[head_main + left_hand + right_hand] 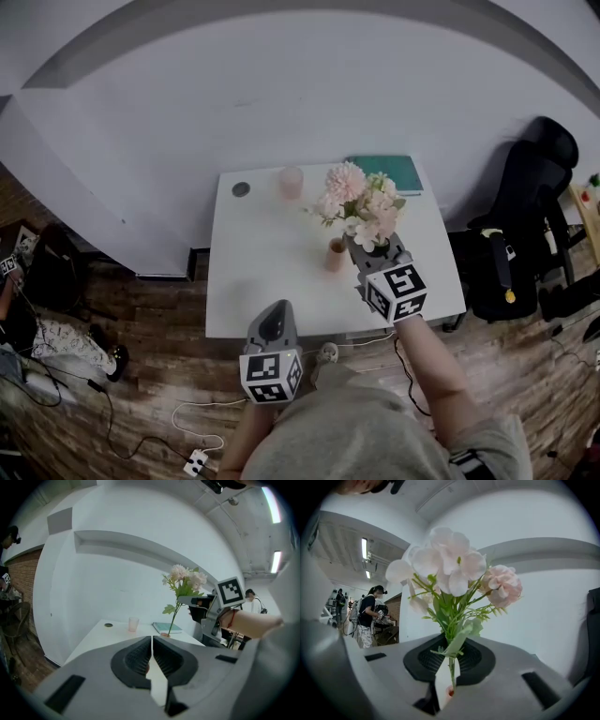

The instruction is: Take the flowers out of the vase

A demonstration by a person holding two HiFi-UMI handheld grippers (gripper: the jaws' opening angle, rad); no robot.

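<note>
A bunch of pale pink flowers (pixel 361 200) with green stems is raised over a small orange-pink vase (pixel 336 254) on the white table (pixel 253 272). My right gripper (pixel 372 247) is shut on the stems just below the blooms. In the right gripper view the flowers (pixel 452 569) rise from between the pads, and the vase mouth (pixel 450 693) shows below. From the left gripper view the stem (pixel 174 616) slants down to the vase (pixel 165 634), its lower end still at the mouth. My left gripper (pixel 273 321) hangs at the table's front edge, shut and empty (pixel 152 653).
A pink cup (pixel 291 181), a dark disc (pixel 241 188) and a teal book (pixel 386 173) lie along the table's back edge by the white wall. A black chair with a bag (pixel 520 234) stands to the right. Cables and a power strip (pixel 195 459) lie on the wooden floor.
</note>
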